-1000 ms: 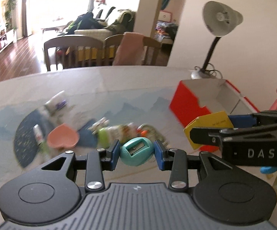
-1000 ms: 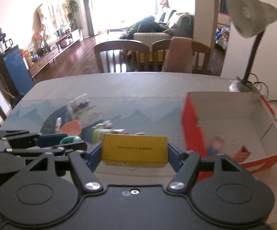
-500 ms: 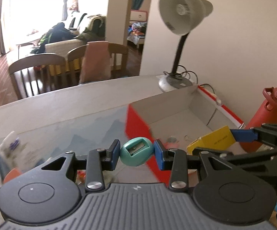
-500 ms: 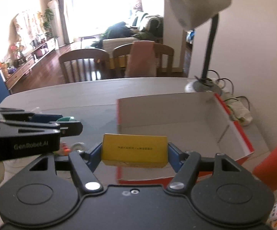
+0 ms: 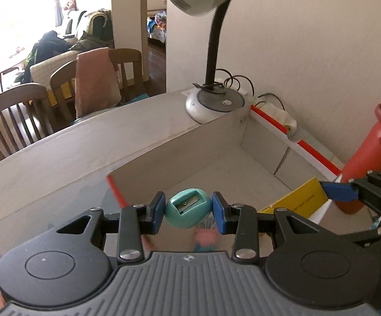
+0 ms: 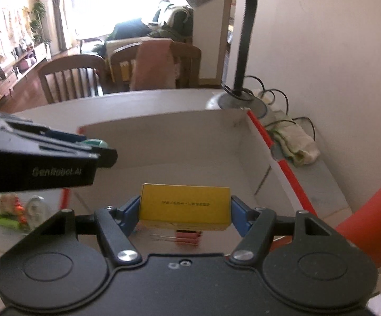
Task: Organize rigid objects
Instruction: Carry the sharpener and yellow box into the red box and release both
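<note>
Pale and rounded, the surface [image 5: 66,144] carries a red-and-white cardboard box [image 6: 164,142] at its right end, against a cream wall. Wooden chairs [image 6: 69,79] stand at the far edge, one draped with a pink cloth. Beyond the box's far corner sits a gooseneck lamp [image 5: 214,100]; a red bottle [image 5: 369,147] stands to the box's right. Inside the box lie a small pink block [image 6: 187,237] and a blurred toy. Above the box, the left claw [image 5: 188,209] is clamped on a teal sharpener [image 5: 188,208], the right claw [image 6: 185,208] on a yellow box [image 6: 185,206].
</note>
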The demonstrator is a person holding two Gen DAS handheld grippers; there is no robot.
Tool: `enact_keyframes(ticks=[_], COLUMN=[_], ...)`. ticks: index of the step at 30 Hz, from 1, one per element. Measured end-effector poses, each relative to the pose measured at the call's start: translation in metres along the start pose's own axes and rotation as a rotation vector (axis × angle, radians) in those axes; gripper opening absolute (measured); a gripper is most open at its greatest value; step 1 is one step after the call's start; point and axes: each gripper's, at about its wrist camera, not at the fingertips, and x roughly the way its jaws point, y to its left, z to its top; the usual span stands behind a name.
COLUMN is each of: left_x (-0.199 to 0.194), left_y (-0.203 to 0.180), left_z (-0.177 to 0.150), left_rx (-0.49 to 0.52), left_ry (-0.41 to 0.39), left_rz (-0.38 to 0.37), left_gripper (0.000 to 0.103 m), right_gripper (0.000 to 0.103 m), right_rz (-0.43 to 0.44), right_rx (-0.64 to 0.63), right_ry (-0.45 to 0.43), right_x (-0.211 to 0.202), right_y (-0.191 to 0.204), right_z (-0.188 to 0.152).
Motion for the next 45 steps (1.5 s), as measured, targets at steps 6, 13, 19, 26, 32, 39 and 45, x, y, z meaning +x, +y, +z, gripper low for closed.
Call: enact_keyframes(ticks=[6,13,19,26,32,39,45], left_x=[0.043,0.092,0.127,0.155,0.17,0.16,0.131], left_y=[-0.017,-0.019,-0.023,-0.014,-0.007,-0.01,-0.007], left_z=[0.016,0.021,0.021,0.019,0.016,0.013,0.013], left_rx=[0.029,0.036,0.056,-0.01,-0.046,-0.033,-0.041], left_ry=[0.055,0.153,0.253,0.383,0.471,0.455,0.377], left_rz=[0.013,0.026,0.031,0.01,0.024,0.056,0.059], left_gripper=[0.038,0.038,0.038,0.037,0.037,0.046,0.066], right_gripper=[0.069,0.069,0.069,0.069,0.07,0.071,0.074], right_rz=[-0.03,-0.001,0.026,0.056,0.077,0.076,0.071], right_rx=[-0.01,-0.007,0.006,0.014,0.045,0.062,0.076], right_ry=[0.036,0.084,0.102,0.117,0.119,0.122,0.111], right_x=[0.025,0.055,0.069,0.07,0.066,0.064,0.06], right_y=[-0.012,-0.018,-0.021,-0.025,-0.029,-0.033,-0.038], right_z=[-0.003,-0.006,-0.003,-0.002,-0.006,-0.006,-0.003])
